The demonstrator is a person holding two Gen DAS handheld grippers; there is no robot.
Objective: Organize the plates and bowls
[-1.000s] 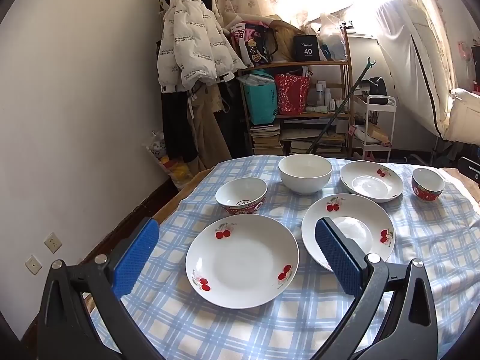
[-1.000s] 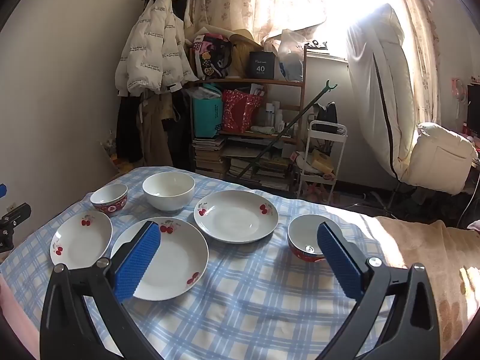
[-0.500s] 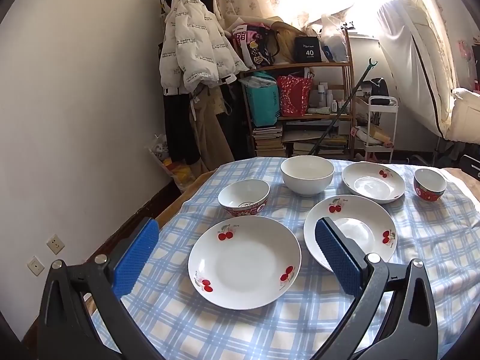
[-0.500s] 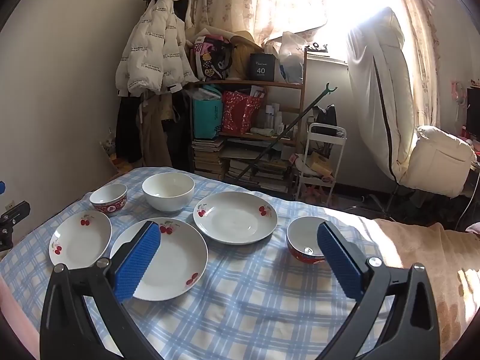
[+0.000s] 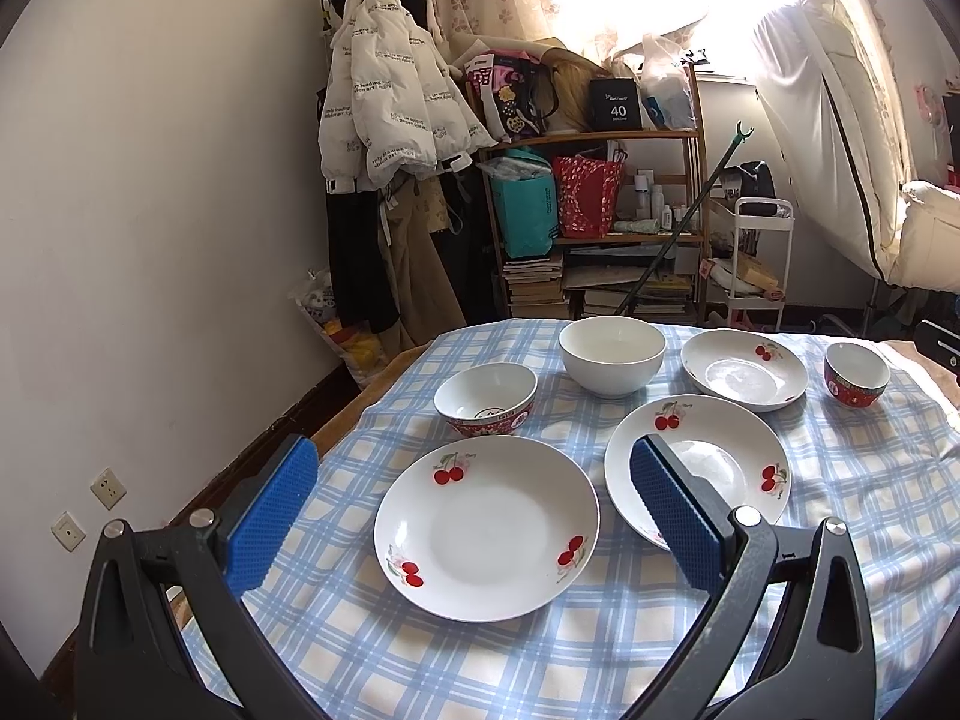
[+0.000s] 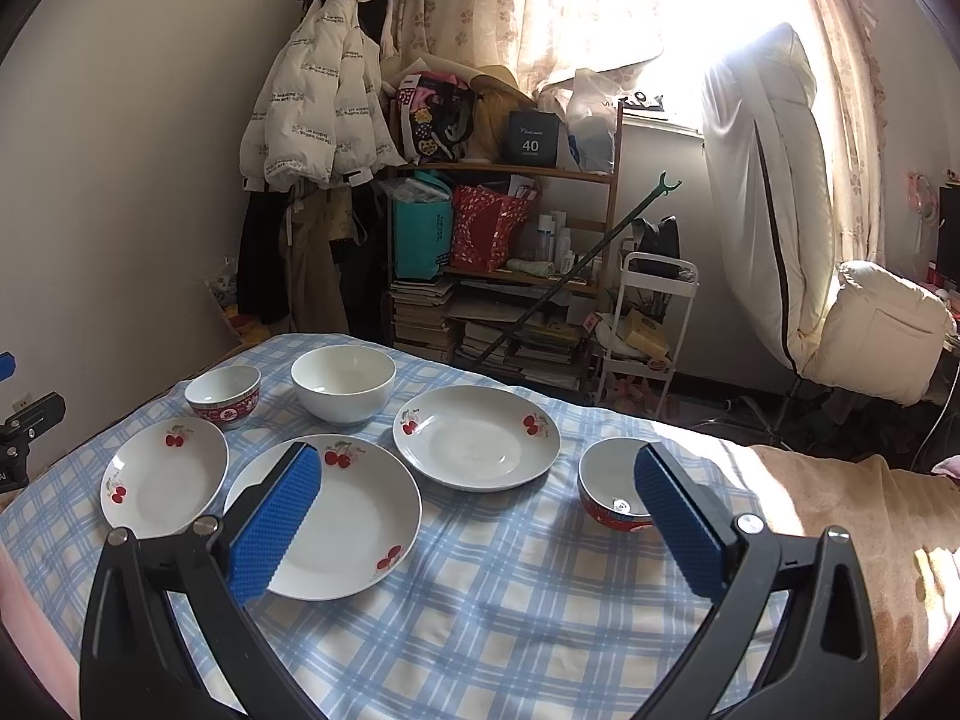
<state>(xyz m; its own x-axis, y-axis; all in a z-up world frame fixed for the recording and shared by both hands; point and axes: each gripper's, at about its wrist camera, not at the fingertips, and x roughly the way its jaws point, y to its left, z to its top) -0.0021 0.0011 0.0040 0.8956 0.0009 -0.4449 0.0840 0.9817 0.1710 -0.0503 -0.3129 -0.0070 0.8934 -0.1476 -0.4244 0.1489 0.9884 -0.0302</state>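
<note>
Plates unmoved at 12 o'clock; both grippers' fingers stay wide, empty, apparently edging closer, stacking not begun

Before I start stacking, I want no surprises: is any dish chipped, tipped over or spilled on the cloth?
Nothing stands out. The three cherry plates lie flat, and the white bowl and both red bowls stand upright on the checked tablecloth. No chips or spills show. Both hand-held grippers are open and empty.
</note>
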